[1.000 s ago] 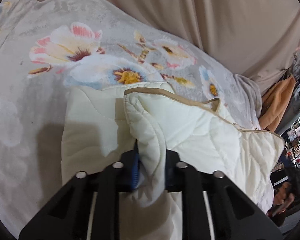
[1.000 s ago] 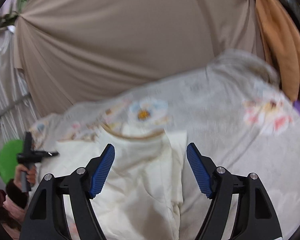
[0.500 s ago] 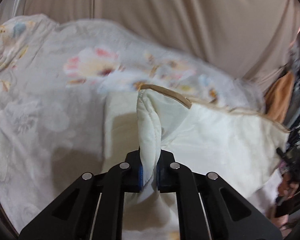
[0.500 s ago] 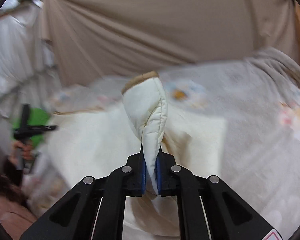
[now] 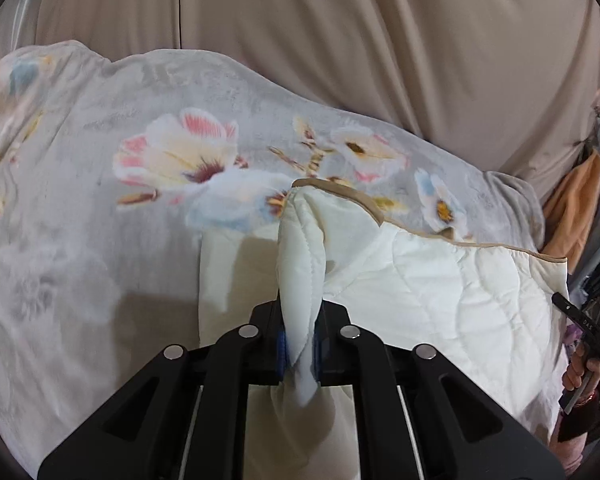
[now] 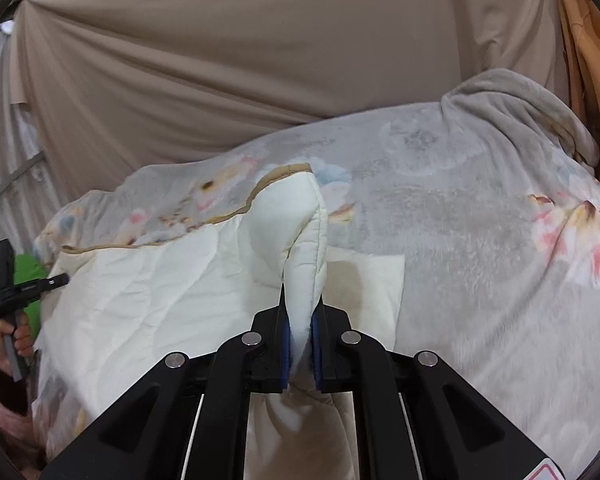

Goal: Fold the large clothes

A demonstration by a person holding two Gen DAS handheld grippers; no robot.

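Left gripper [image 5: 299,350]: jaws nearly closed, blue pads pinching a bunched fold of the cream quilted garment [image 5: 440,280]; the pinched fold stands up between the fingers and a tail of it hangs out below the pads.
Right gripper [image 6: 300,344]: jaws nearly closed too, clamped on another raised fold of the same garment [image 6: 148,280], padded and stitched along its edge.
Garment, place: spread over the floral blanket [image 5: 100,200], its near part lifted at the two pinched spots, the rest lying flat; a tan binding runs along its far edge.
Garment, left view: the flat part stretches to the right of the gripped fold, with a smaller panel lying just left of it.
Garment, right view: the flat part stretches to the left, and a small square corner lies just right of the fold.
Blanket: grey with pink, white and blue flowers, covering the whole surface under the garment.
Backdrop: beige curtain [image 6: 240,60] hanging behind the far edge of the blanket.
Far right: an orange cloth [image 5: 572,216] hanging beside the curtain.
Count: two grippers, one garment, one blanket, one curtain, one orange cloth.
Hands: each view shows the other hand [image 6: 14,334] at its edge, gripping a black handle.
Green thing [image 6: 24,276]: at the left edge of the right view, behind that handle; too little visible to name.
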